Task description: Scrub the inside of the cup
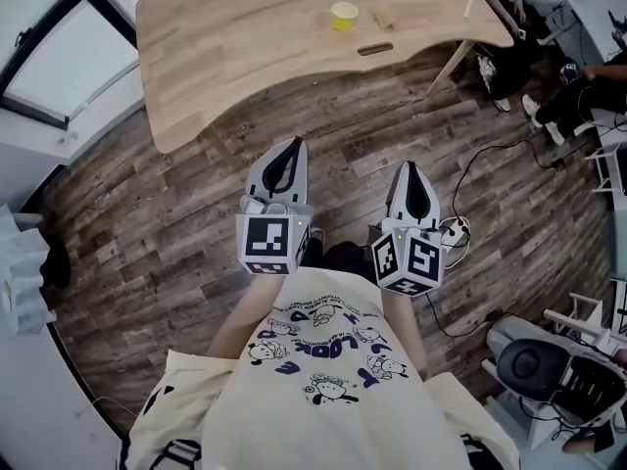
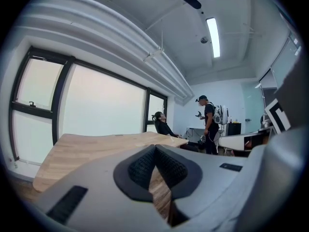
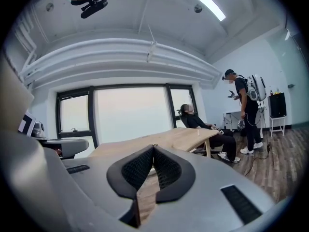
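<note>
A small yellow cup [image 1: 344, 15] stands upright on the wooden table [image 1: 235, 47], far ahead of both grippers. A pale stick-like object [image 1: 381, 18] lies just right of it; what it is I cannot tell. My left gripper [image 1: 295, 145] and right gripper [image 1: 409, 168] are held side by side over the floor, short of the table, both shut and empty. In the left gripper view the jaws [image 2: 155, 148] meet at the tips with the table [image 2: 96, 146] beyond. The right gripper view shows the jaws [image 3: 154, 146] likewise shut before the table [image 3: 183, 137].
Dark plank floor [image 1: 196, 213] lies between me and the table. Cables [image 1: 490, 164] trail on the floor at the right. A seated person [image 3: 203, 124] is at the table's far end and another person [image 3: 246, 110] stands nearby. White furniture [image 1: 578, 360] sits at lower right.
</note>
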`<state>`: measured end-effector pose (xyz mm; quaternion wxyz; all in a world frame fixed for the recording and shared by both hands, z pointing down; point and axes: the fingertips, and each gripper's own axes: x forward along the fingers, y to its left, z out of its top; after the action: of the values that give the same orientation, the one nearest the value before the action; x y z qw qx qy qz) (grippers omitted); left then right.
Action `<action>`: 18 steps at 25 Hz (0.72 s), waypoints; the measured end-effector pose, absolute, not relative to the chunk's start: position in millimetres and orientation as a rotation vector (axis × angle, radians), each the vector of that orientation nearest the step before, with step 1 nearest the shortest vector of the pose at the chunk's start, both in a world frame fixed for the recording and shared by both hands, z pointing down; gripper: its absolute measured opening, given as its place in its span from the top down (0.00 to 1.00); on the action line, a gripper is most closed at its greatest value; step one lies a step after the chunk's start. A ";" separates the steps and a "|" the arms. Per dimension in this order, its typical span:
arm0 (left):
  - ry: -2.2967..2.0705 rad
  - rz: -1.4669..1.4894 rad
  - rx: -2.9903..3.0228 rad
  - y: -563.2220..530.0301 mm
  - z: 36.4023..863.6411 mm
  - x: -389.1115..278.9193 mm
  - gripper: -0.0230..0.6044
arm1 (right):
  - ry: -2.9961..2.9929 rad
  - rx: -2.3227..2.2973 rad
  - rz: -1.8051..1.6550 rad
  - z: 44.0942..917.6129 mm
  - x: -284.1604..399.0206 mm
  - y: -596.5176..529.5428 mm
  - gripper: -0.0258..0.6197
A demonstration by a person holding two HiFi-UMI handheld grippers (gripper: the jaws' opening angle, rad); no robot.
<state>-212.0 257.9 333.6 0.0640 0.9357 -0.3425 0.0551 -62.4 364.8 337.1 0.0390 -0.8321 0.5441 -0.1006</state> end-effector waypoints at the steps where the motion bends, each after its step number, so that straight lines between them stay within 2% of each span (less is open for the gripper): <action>1: -1.035 0.168 2.821 253.9 334.6 -210.9 0.92 | 1.671 -2.550 -0.311 337.5 -61.4 360.7 0.96; 18: -1.105 0.205 2.749 197.3 351.7 -172.1 0.92 | 1.713 -2.529 -0.367 349.8 -5.9 297.9 0.96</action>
<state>-172.1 197.3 351.7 0.0857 0.9222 -0.3707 0.0688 -5.9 297.9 349.8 0.0326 -0.8216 0.5565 -0.1192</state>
